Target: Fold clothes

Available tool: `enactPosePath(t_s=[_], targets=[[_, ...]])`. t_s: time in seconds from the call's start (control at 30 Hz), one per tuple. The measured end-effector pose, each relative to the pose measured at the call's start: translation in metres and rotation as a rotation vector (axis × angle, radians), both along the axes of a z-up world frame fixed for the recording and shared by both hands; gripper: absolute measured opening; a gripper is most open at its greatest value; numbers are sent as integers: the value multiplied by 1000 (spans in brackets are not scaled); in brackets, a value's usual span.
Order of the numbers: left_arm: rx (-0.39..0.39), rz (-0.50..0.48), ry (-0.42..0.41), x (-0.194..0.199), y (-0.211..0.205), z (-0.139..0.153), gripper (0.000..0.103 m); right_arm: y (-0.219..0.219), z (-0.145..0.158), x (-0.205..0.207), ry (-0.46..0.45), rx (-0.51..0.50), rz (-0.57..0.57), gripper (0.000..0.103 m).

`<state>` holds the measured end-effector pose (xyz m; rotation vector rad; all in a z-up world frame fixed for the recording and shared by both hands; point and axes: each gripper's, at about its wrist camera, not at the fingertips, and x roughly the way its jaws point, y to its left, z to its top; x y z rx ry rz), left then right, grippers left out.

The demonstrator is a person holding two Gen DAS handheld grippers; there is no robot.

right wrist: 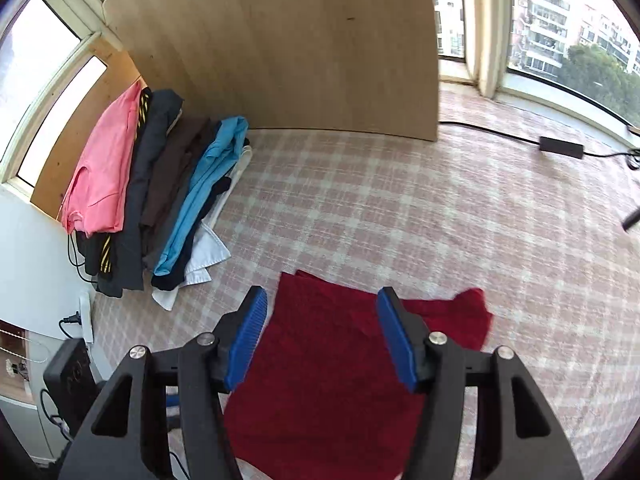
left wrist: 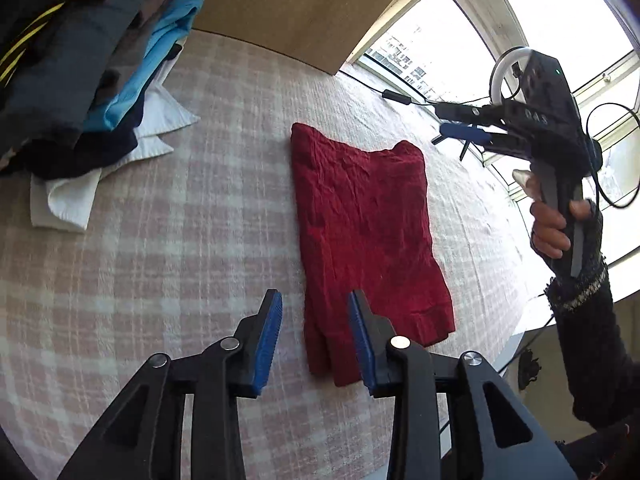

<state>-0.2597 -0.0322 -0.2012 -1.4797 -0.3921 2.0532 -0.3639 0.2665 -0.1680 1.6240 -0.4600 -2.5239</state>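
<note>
1. While folded into a rough rectangle, red garment [left wrist: 364, 220] lying flat on pink-and-white checked cloth [left wrist: 180, 208], wrinkled, hem end nearest the left wrist camera.
2. Left gripper [left wrist: 316, 336] hovering over near hem edge of red garment, blue pads [left wrist: 268, 336] parted, nothing between them, no cloth pinched.
3. Right gripper [left wrist: 460, 132] seen from left wrist view raised above far right corner of red garment, clear of the fabric, held by a hand [left wrist: 556, 224] in a dark knitted sleeve [left wrist: 588, 320].
4. From the right wrist view, right gripper [right wrist: 322, 336] jaws spread fairly wide above red garment [right wrist: 320, 380], empty; one corner of the garment blurred to the right.
5. Stack of folded clothes [right wrist: 168, 192] left of red garment, well apart: pink top [right wrist: 104, 172] uppermost, then dark, brown, light blue and white layers.
6. Wooden board [right wrist: 280, 44] standing upright beyond red garment, at far edge of checked cloth.
7. Black power adapter [right wrist: 560, 146] with cable lying on checked cloth, far right of red garment, near window [right wrist: 560, 20].
</note>
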Motion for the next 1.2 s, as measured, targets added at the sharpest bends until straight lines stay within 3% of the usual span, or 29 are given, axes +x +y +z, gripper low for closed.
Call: enactPosePath(t_s=[0.2, 0.4, 0.7, 0.8, 0.9, 0.97, 1.03, 1.1, 1.2], targets=[[-58, -90, -74, -59, 36, -28, 34, 39, -61, 63, -132, -22, -132, 57], [-68, -126, -113, -68, 51, -40, 34, 33, -96, 73, -162, -48, -106, 57], [-139, -99, -100, -66, 67, -37, 32, 28, -111, 69, -134, -61, -6, 57], [-246, -110, -57, -63, 79, -35, 14, 17, -109, 69, -124, 8, 47, 56], [-306, -122, -30, -60, 87, -33, 14, 3, -108, 69, -119, 108, 93, 49], [-304, -116, -36, -61, 89, -34, 5, -3, -108, 70, -116, 150, 114, 36], [-300, -113, -34, -61, 90, -35, 5, -6, -109, 71, -113, 136, 130, 15], [-288, -104, -27, -60, 89, -35, 4, -8, -109, 70, -109, 125, 133, 11], [-229, -65, -51, -61, 78, -34, 3, 3, -108, 69, -111, 31, 98, 7]])
